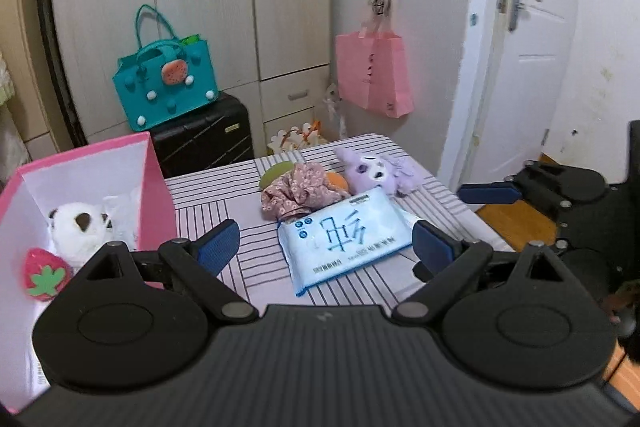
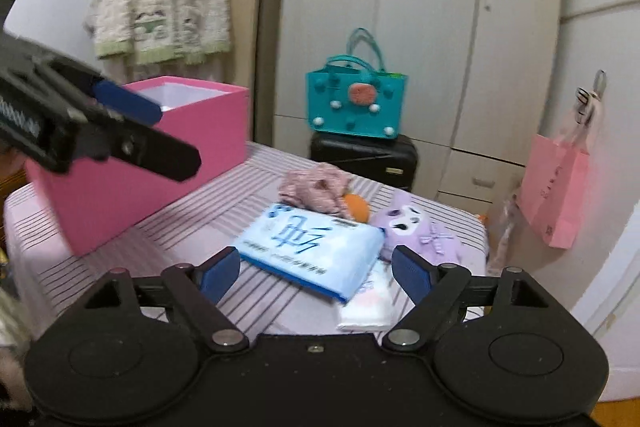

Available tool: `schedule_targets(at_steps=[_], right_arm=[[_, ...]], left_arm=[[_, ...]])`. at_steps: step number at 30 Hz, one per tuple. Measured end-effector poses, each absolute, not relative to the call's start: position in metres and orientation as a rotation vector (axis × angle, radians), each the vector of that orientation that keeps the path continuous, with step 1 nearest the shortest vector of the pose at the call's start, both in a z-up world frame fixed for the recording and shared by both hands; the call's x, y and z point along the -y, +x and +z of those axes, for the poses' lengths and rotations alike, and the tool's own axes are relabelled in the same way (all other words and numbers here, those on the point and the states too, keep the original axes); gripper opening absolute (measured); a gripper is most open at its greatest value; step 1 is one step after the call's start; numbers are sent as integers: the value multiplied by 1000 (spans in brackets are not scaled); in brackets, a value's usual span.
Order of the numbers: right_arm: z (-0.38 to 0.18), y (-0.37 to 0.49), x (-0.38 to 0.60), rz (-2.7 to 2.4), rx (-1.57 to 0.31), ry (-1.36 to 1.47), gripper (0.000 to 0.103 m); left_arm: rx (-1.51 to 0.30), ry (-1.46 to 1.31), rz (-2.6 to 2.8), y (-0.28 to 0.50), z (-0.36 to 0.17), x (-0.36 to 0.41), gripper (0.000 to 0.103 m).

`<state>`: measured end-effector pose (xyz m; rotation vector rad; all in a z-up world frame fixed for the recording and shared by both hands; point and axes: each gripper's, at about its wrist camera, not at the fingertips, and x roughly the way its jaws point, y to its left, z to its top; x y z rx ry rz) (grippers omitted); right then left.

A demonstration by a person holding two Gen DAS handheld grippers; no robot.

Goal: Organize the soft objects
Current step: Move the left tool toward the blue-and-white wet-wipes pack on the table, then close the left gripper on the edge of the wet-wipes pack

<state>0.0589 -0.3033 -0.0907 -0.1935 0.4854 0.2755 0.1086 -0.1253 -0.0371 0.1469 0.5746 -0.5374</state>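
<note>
Your left tool (image 1: 325, 241) and right tool (image 2: 316, 269) both hang wide open, holding nothing, above the striped worktop (image 2: 180, 223). The blue tissue pack (image 1: 344, 235) lies between them, the floral cloth (image 1: 300, 193) and purple plush (image 1: 376, 169) just beyond. The pink box (image 1: 158, 187) at left holds a white plush (image 1: 82, 227).

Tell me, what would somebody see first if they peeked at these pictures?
Probably the big pink box at the left of the striped table, with a white plush toy and a strawberry plush inside. Next, the blue tissue pack lying mid-table, with a purple plush doll just behind it.
</note>
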Motion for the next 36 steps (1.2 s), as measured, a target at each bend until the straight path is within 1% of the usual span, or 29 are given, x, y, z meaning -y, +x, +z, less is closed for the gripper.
schedule_targets(at_steps=[3, 8, 10, 11, 12, 14, 17, 19, 24, 29, 33, 34, 35, 36], right_arm=[[-99, 71, 307, 244, -494, -185, 84], [-111, 88, 310, 260, -542, -149, 81], [-115, 94, 312, 264, -554, -120, 80], [-117, 98, 313, 264, -561, -107, 78], [-118, 101, 313, 260, -564, -100, 73], [-121, 106, 313, 240, -562, -102, 69], [-126, 113, 314, 231, -576, -82, 63], [-130, 117, 316, 228, -587, -59, 62], [-133, 119, 323, 237, -593, 19, 54], [-137, 116, 319, 229, -579, 12, 53], [-139, 114, 319, 233, -564, 12, 50], [-140, 114, 319, 239, -561, 17, 49], [-140, 113, 320, 243, -558, 25, 46], [-140, 113, 320, 241, -557, 30, 42]], left_arm=[[-580, 136, -520, 122, -51, 134, 90], [-648, 74, -551, 145, -70, 144, 89], [-695, 30, -554, 156, -77, 146, 83], [-719, 8, -556, 162, -81, 146, 77], [-746, -22, -569, 169, -87, 144, 69], [-793, -59, -558, 178, -102, 142, 65], [-820, -78, -511, 186, -118, 140, 64], [-811, -78, -482, 186, -123, 138, 64], [-831, -140, -491, 190, -132, 134, 64], [-782, -171, -484, 186, -138, 132, 64], [-786, -167, -474, 186, -136, 137, 64], [-787, -170, -493, 185, -136, 138, 62], [-784, -175, -500, 183, -137, 139, 55], [-783, -186, -507, 181, -137, 140, 51]])
